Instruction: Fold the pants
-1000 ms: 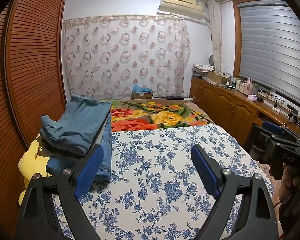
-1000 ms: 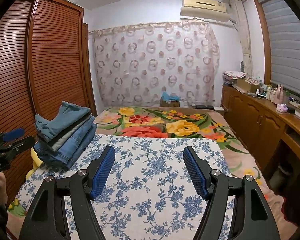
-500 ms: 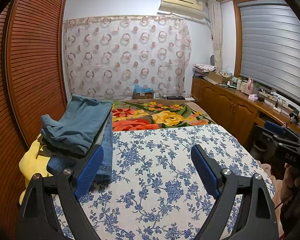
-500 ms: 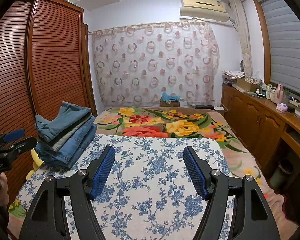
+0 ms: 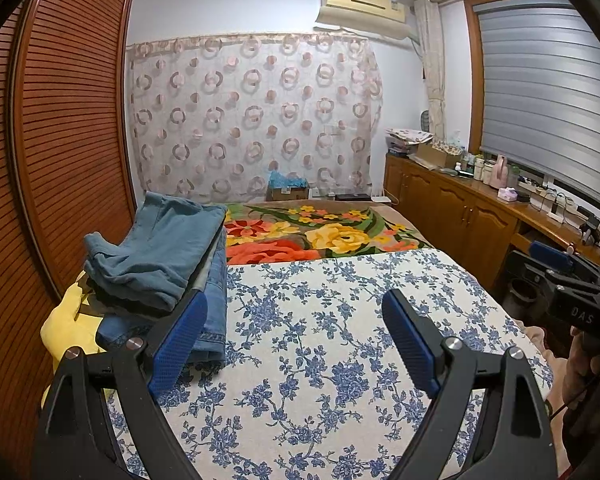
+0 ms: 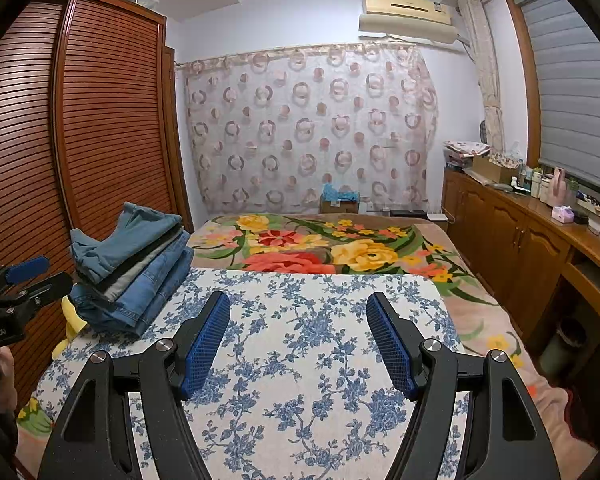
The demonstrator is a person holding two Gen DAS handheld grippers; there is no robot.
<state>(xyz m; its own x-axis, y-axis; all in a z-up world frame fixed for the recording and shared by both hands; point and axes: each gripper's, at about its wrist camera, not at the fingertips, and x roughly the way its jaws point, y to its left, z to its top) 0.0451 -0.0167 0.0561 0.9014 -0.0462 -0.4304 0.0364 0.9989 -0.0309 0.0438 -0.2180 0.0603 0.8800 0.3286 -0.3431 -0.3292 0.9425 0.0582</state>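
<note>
Both tongs are hanging spread wide and gripping nothing above the blue-flowered sheet (image 5: pixel 320 320) that is covering the near part of the bed. The pants (image 5: pixel 156 256) are sitting as a folded stack at the bed's left edge, beside the slatted wooden wardrobe (image 5: pixel 72 152), with a faded blue pair on top and denim pairs (image 6: pixel 148 292) beneath. From the left tongs (image 5: pixel 292 340) the stack is lying just ahead and to the left, its long axis running away toward the far end of the bed; from the right tongs (image 6: pixel 298 340) it is lying well off to the left. The left tongs are likely the nearer. No unfolded pair is showing on the sheet. Beyond the sheet, a bright flowered blanket (image 6: pixel 320 248) is covering the far part of the bed, and wooden cabinets (image 6: pixel 512 240) are lining the right wall.
</note>
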